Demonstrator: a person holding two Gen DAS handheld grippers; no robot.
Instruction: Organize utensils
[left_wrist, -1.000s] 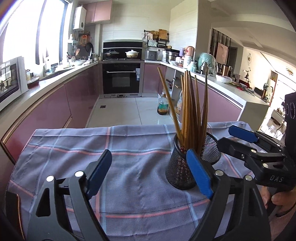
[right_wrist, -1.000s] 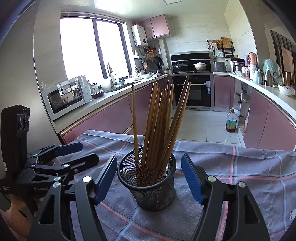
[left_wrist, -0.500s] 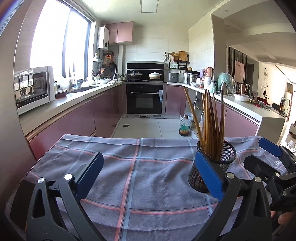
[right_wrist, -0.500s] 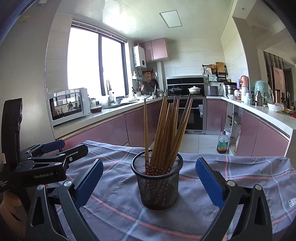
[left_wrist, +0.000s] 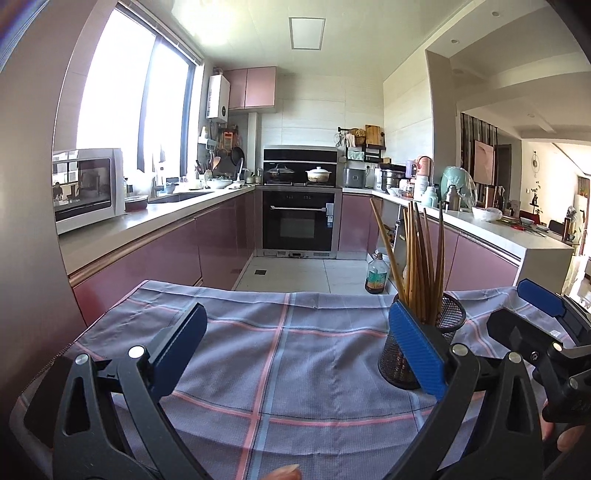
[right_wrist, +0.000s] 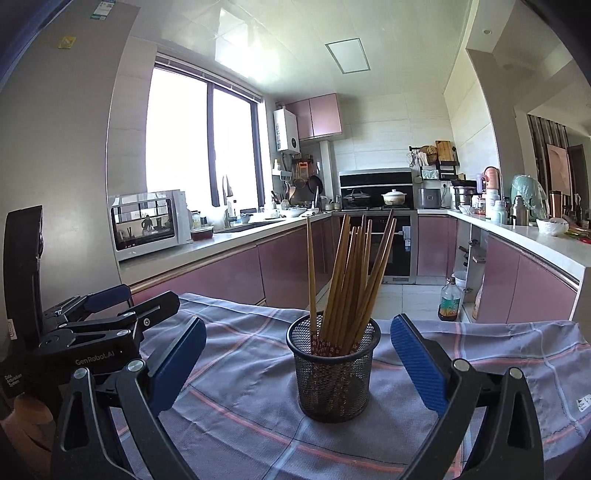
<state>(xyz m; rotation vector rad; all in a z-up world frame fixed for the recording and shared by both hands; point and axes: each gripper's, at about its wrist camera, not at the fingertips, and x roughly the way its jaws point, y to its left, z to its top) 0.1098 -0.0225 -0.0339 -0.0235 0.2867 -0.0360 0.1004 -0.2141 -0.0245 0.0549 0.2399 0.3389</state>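
Both grippers are wide apart with nothing in them right now. The right gripper (right_wrist: 295, 365) has just finished spreading its jaws, and the black mesh holder (right_wrist: 334, 373) sits straight ahead of it, lined up with the gap but a bit beyond the blue pads, not touched by either one. The wooden chopsticks (right_wrist: 351, 277) stand bunched in that holder, fanning out at the top, patterned ends down inside the mesh.

The left gripper (left_wrist: 295, 354) has also just been opening; only checked cloth (left_wrist: 280, 350) lies between its pads. From its view the holder (left_wrist: 448, 325) is off to the right, partly hidden behind its right pad, so I can't tell if they touch. The right gripper pokes in further right (left_wrist: 539, 306).

The cloth covers the surface (right_wrist: 480, 354) under everything.
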